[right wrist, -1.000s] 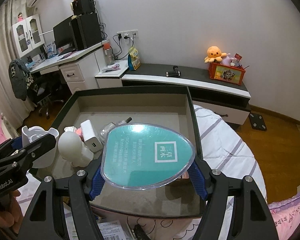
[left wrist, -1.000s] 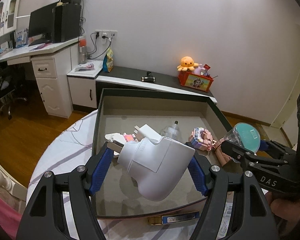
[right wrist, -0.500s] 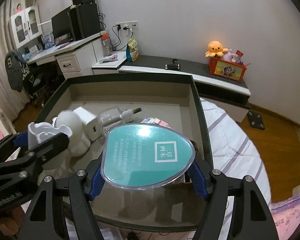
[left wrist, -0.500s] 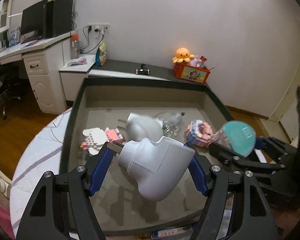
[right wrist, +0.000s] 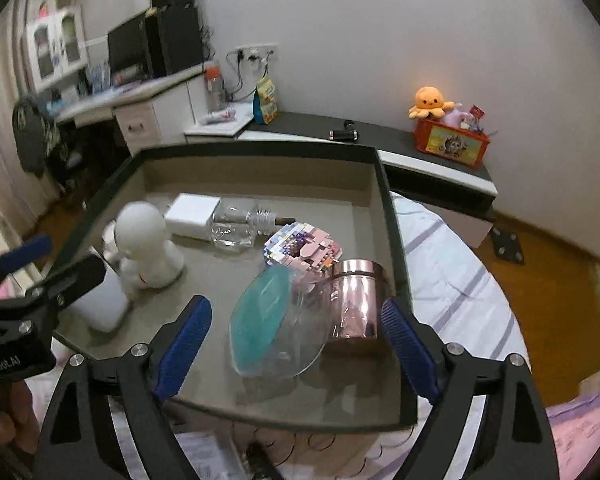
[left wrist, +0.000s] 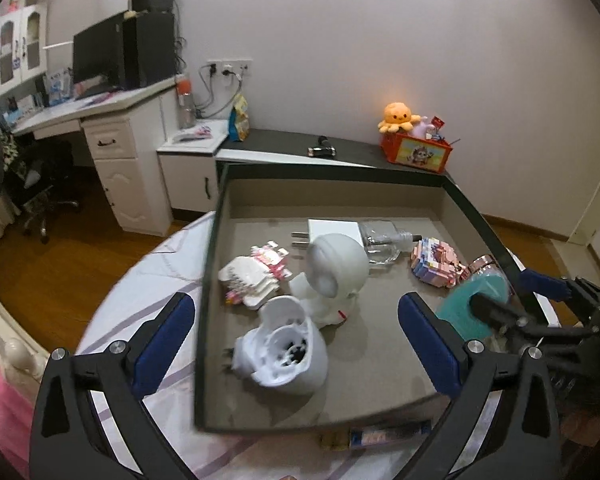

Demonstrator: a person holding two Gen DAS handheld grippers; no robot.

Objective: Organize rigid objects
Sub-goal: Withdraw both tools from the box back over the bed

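The left gripper (left wrist: 296, 344) is observed spread wide, its jaws just opened; the white adapter (left wrist: 282, 354) lies released on the tray (left wrist: 380, 364) floor. The right gripper (right wrist: 296, 344), likewise just opened, brackets the teal-labelled jar (right wrist: 292, 320) lying inside the tray, pads clear.

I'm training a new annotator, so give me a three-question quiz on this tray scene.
1. True or false: the left tongs are clamped on the white plastic part.
2. What lies between the right tongs?
A. the charger
B. the clear jar with the teal label
C. the astronaut figure
3. Where do all these items rest?

Key:
1. False; the pads stand apart from it.
2. B, lying on its side and not gripped.
3. Inside the dark-rimmed tray.
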